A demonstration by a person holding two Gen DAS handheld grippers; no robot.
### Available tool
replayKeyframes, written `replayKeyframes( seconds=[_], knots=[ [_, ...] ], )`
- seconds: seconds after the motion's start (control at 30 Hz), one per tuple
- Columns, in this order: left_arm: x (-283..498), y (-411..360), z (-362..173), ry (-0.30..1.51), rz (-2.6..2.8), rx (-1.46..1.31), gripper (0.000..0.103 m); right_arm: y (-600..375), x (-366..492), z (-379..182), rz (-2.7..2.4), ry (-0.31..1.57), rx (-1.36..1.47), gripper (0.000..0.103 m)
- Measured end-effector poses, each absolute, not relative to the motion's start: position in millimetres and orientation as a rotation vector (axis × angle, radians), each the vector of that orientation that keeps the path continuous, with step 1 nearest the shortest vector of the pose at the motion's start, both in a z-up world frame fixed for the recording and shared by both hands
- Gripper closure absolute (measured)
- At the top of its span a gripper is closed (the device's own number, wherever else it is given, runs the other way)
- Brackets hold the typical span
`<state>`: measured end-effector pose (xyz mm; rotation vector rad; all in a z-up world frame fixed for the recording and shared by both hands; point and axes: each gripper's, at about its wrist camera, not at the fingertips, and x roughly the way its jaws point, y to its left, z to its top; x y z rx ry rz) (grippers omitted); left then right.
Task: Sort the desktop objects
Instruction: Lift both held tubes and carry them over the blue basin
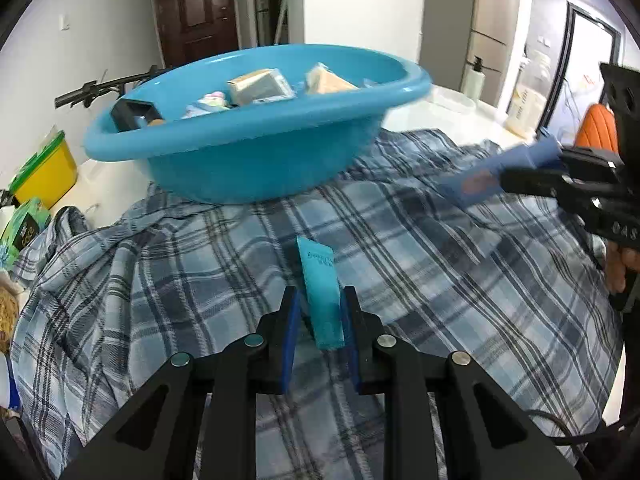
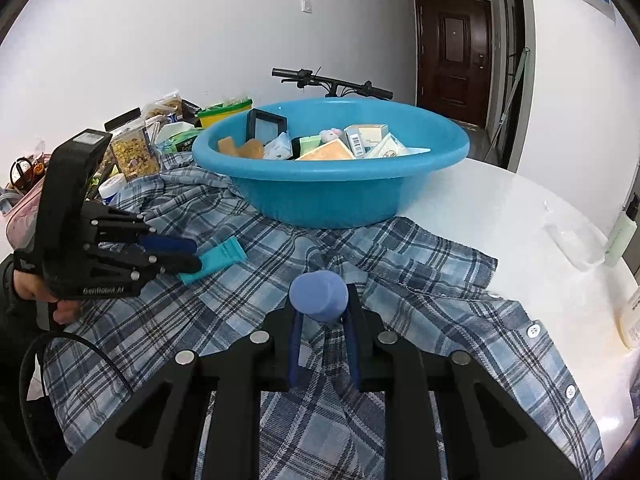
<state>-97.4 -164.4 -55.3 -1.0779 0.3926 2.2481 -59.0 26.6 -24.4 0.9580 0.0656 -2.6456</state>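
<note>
My left gripper (image 1: 320, 300) is shut on a flat teal tube (image 1: 322, 288) and holds it above the plaid shirt (image 1: 200, 280). It also shows in the right wrist view (image 2: 196, 256) at the left, with the teal tube (image 2: 220, 260) sticking out. My right gripper (image 2: 322, 300) is shut on a blue-purple tube (image 2: 319, 295), end-on to the camera. In the left wrist view the right gripper (image 1: 508, 178) holds that blue tube (image 1: 492, 176) at the right. A blue basin (image 1: 256, 120) with several boxes and small items stands beyond both grippers, also seen in the right wrist view (image 2: 328, 160).
The plaid shirt (image 2: 400, 280) covers a white table (image 2: 500, 200). Snack jars and bags (image 2: 136, 148) and a yellow box (image 1: 48, 168) crowd the left side. A clear tray (image 2: 572, 240) and bottles (image 2: 618, 236) stand at the right edge.
</note>
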Motion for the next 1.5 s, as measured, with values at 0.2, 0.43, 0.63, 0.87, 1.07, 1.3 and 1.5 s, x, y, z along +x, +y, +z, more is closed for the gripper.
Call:
replayKeyframes(
  seconds=[0.2, 0.43, 0.63, 0.87, 1.07, 1.3, 1.5],
  knots=[
    [-97, -156, -65, 0.411, 2.241, -1.115, 0.08, 26, -59, -25, -2.639, 0.055, 0.959, 0.085],
    [-99, -154, -69, 0.399, 2.265, -1.122, 0.082, 26, -58, -24, -2.639, 0.052, 0.958, 0.085],
    [-89, -163, -48, 0.363, 2.29, -1.053, 0.083, 26, -58, -20, -2.639, 0.05, 0.947, 0.085],
    [-79, -172, -14, 0.315, 2.293, -0.97, 0.083, 19, -58, -1, -2.647, 0.058, 0.903, 0.085],
    [-81, -183, 28, 0.285, 2.351, -0.89, 0.083, 10, -65, 30, -2.652, 0.071, 0.83, 0.085],
    [-101, -195, 83, 0.222, 2.415, -0.791, 0.083, -1, -86, 74, -2.674, 0.102, 0.725, 0.085],
    [-128, -193, 115, 0.19, 2.455, -0.732, 0.083, -7, -117, 102, -2.684, 0.103, 0.67, 0.085]
  ],
)
